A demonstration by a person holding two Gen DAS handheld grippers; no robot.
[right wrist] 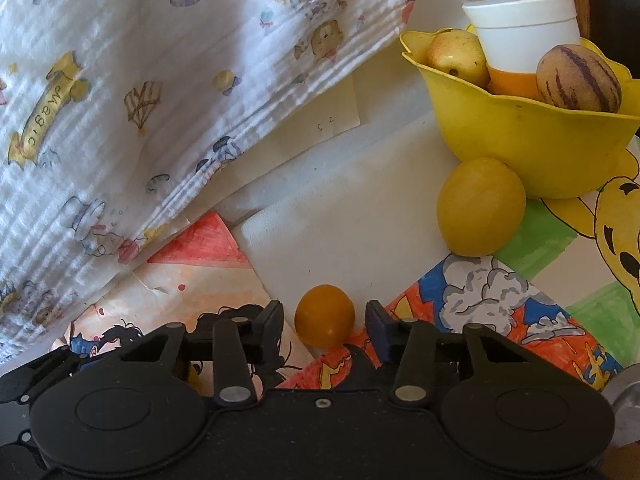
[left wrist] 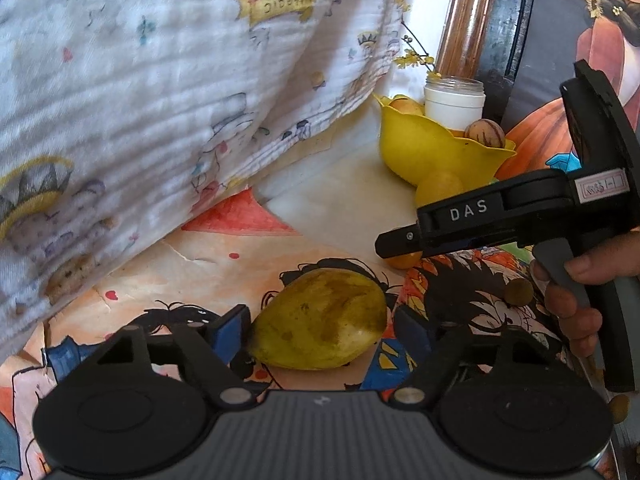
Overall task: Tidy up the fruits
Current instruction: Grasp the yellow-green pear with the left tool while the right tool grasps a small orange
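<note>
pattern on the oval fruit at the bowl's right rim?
Tan with purple stripes; right wrist view shows it best.

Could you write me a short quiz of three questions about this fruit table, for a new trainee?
1. True or false: the yellow bowl holds no fruit.
2. Which fruit lies between the fingers of the left gripper?
A. the large yellow-green fruit
B. the striped fruit
C. a banana
3. Fill in: the small orange fruit sits between the fingers of the ____ gripper.

Key
1. False: the striped fruit and a pale yellow fruit lie in it.
2. A. The pads stand beside it; whether they press on it cannot be told.
3. Right: the right gripper has small gaps on both sides of the fruit.
</note>
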